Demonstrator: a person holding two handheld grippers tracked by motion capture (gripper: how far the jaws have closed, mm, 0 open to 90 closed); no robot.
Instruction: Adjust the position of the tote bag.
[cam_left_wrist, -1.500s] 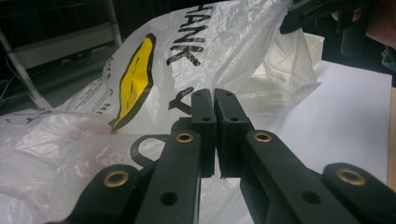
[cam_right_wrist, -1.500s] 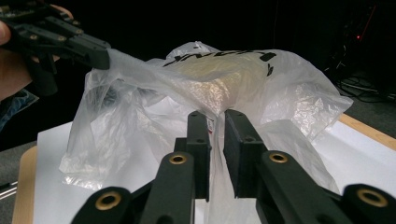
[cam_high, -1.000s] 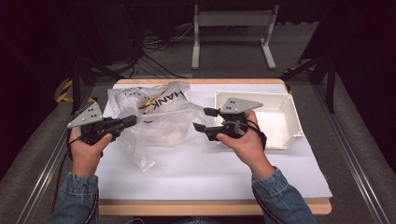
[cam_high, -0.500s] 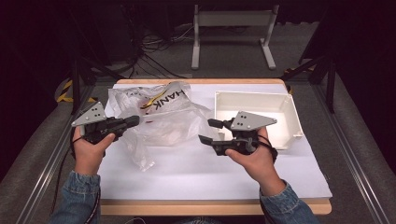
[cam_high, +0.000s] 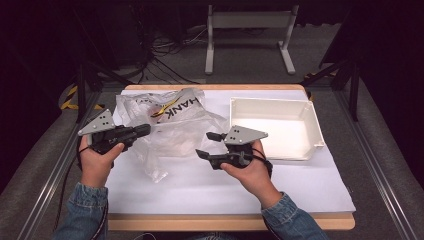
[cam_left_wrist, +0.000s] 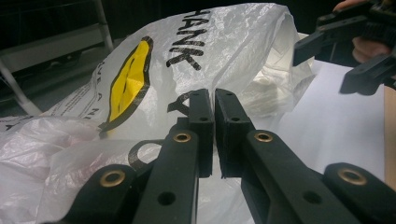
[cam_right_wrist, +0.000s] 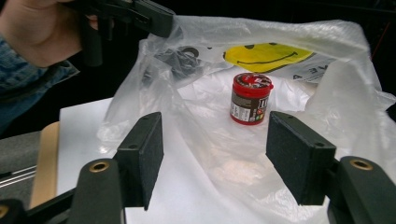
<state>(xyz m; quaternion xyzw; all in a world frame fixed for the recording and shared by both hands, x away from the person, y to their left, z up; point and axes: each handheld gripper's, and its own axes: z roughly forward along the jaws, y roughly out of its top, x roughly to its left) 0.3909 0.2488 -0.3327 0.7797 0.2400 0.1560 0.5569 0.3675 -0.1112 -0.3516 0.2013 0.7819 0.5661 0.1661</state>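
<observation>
A: Right gripper view has the right tool (cam_right_wrist: 212, 158) with its jaws standing wide and nothing between them, having just opened a little further, aimed at the mouth of the plastic bag (cam_right_wrist: 327, 93). The red-lidded jar (cam_right_wrist: 251, 99) stands upright inside, at about twelve o'clock from the jaws.

B: And the left tool (cam_left_wrist: 214, 116)?

A: Jaws pressed together on the bag's film, holding the mouth up at about nine o'clock of the bag in the high view (cam_high: 142, 131).

B: So what might go wrong?

A: That pinch is on thin film. I'd judge that if it slips, the mouth sags over the jar. The right tool could also catch loose plastic with the jar, or tip it, since it stands on crumpled film.

B: Where would it go?

A: Likely the white tray (cam_high: 310, 127), at three o'clock on the worktop (cam_high: 300, 185).
</observation>
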